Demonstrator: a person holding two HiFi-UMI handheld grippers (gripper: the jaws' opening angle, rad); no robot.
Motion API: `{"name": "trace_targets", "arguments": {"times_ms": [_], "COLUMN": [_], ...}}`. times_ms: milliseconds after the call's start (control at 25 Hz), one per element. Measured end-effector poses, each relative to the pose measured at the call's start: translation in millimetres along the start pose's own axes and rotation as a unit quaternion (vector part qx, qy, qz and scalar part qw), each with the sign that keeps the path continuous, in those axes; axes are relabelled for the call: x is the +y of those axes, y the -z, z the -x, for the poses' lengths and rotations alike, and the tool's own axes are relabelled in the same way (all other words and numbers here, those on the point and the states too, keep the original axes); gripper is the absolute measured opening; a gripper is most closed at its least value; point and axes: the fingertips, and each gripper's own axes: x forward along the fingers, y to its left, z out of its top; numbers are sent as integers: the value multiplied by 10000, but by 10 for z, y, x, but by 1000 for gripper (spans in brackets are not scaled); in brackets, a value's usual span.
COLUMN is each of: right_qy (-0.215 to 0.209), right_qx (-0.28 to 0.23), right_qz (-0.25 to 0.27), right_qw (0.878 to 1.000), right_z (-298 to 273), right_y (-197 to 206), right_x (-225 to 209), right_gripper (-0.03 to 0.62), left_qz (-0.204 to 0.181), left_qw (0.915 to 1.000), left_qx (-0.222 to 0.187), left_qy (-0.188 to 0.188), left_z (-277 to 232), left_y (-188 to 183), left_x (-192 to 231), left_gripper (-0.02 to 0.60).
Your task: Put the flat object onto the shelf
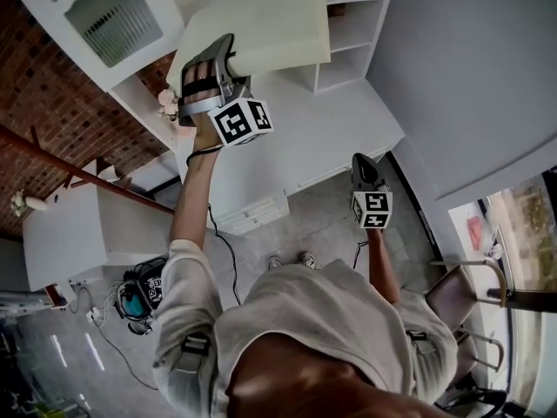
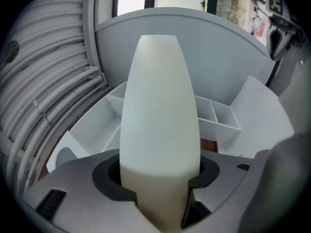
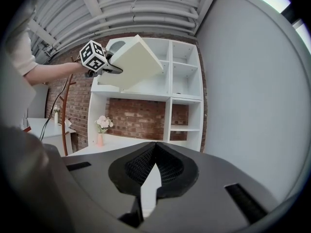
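Note:
A flat cream-white slab [image 1: 261,26] is held up in front of the white shelf unit [image 1: 352,24]. My left gripper [image 1: 211,70] is shut on its near edge and tilts it. In the left gripper view the slab [image 2: 158,115] fills the middle between the two dark pads, with shelf compartments [image 2: 214,113] behind it. In the right gripper view the slab [image 3: 133,62] hangs before the upper shelf compartments [image 3: 182,72]. My right gripper [image 1: 365,171] is lower and to the right, shut with nothing in it; its pads [image 3: 154,165] meet.
The shelf unit stands on a white counter [image 1: 331,138] against a red brick wall [image 1: 52,103]. A vase of pale flowers [image 3: 101,129] stands on the counter's left part. A white cabinet [image 1: 87,233], cables and a chair [image 1: 474,294] stand on the floor around the person.

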Motion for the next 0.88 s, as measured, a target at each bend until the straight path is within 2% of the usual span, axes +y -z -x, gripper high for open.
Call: {"name": "trace_targets", "arguments": {"times_ms": [160, 320, 560, 880], "right_qy": [81, 171, 285, 439], "right_qx": [34, 74, 130, 196], "right_qz": [-7, -36, -60, -95], "right_qw": [10000, 9998, 9995, 9988], "right_z": [21, 51, 96, 168], "right_y": [22, 64, 129, 173], "right_x": [-100, -207, -353, -496], "right_gripper": [26, 26, 26, 26], "left_qz": [-480, -909, -1337, -1637], "left_qw": [9986, 9948, 9874, 9787], "left_qx": [199, 449, 846, 1227], "left_qy": [-109, -21, 31, 157], "left_z": [-277, -597, -955, -1370], "left_y": [16, 82, 224, 357], "left_x": [-64, -180, -327, -574], "left_gripper": [275, 276, 278, 282]}}
